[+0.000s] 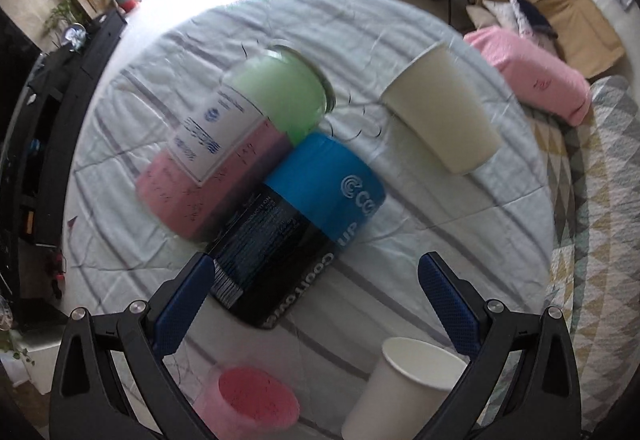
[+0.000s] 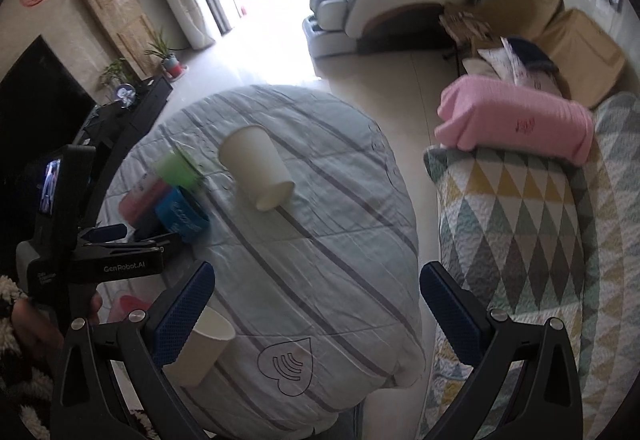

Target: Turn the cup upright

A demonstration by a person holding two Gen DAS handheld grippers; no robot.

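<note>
A blue-and-black cup [image 1: 296, 228] lies on its side on the striped cloth, just ahead of my open left gripper [image 1: 316, 300]; its left finger [image 1: 184, 304] is beside the cup's black end. A green-and-pink cup [image 1: 236, 135] lies on its side against it. A cream paper cup [image 1: 436, 111] lies tipped over at the right, also in the right wrist view [image 2: 256, 163]. My right gripper [image 2: 316, 312] is open and empty above the cloth. The left gripper [image 2: 116, 240] shows there near the blue cup [image 2: 180, 215].
An upright white paper cup [image 1: 404, 388] and an upright pink cup [image 1: 248, 404] stand near the left gripper. The cloth-covered table [image 2: 320, 240] ends at the right, beside a patterned quilt [image 2: 528, 240] with a pink cushion [image 2: 516, 119].
</note>
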